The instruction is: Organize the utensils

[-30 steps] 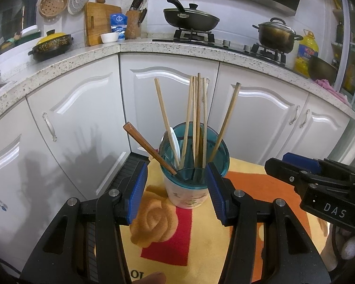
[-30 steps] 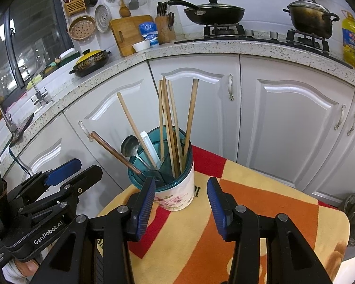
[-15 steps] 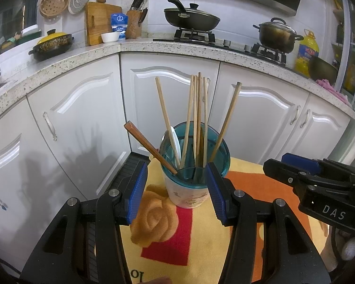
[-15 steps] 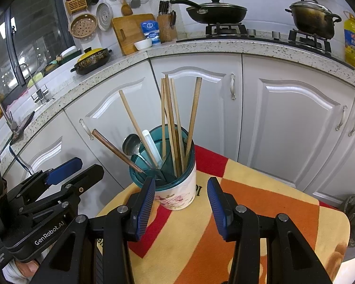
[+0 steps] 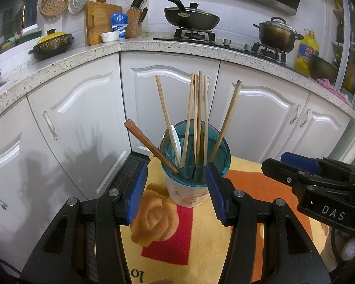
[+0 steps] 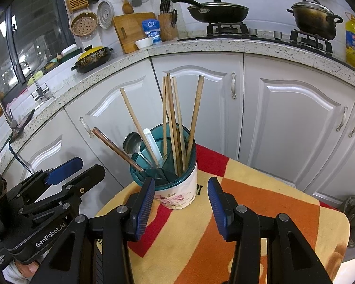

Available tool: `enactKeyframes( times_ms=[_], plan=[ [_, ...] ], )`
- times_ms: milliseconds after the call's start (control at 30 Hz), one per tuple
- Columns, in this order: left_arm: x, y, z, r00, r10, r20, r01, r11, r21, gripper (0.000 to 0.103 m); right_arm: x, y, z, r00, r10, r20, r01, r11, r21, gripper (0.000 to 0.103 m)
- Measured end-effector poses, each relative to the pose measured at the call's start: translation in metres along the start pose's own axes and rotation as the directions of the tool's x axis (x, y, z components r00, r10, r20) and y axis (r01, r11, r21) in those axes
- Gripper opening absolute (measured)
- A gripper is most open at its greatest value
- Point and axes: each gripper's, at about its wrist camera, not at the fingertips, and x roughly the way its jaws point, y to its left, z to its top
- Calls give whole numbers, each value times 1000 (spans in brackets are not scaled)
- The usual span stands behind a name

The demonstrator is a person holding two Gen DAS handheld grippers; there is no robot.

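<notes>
A white floral utensil holder with a teal insert (image 5: 189, 193) (image 6: 177, 195) stands on a cloth-covered table. It holds several wooden chopsticks (image 5: 197, 116) (image 6: 171, 118), a dark brown chopstick leaning left (image 5: 149, 145) (image 6: 116, 148), a white spoon (image 5: 176, 139) (image 6: 152, 143) and a metal spoon (image 6: 132, 142). My left gripper (image 5: 176, 193) is open and empty, just in front of the holder. My right gripper (image 6: 181, 207) is open and empty, close in front of the holder. Each gripper shows in the other's view (image 5: 295, 168) (image 6: 66, 172).
The table wears a yellow, orange and red cloth (image 5: 168, 236) (image 6: 260, 213). White cabinet doors (image 5: 170, 94) stand behind it under a speckled counter (image 5: 177, 47) with a wok, a pot, a cutting board and a knife block.
Both grippers have shifted very slightly; the holder sits a little lower in the right wrist view. Nothing was taken or let go.
</notes>
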Motion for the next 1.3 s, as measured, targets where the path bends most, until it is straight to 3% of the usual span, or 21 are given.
enactKeyframes(
  times_ms=[1033,1300],
  plan=[
    [4,5,-5,1000,-1,-1,1,1000,2,50,7,4,2,1000,2,-24,-3,1000,-21,48],
    [4,3,-6,999,-32,16,31,999,20,50,10,1,1,1000,3,-31,-3,1000,-15,48]
  ],
)
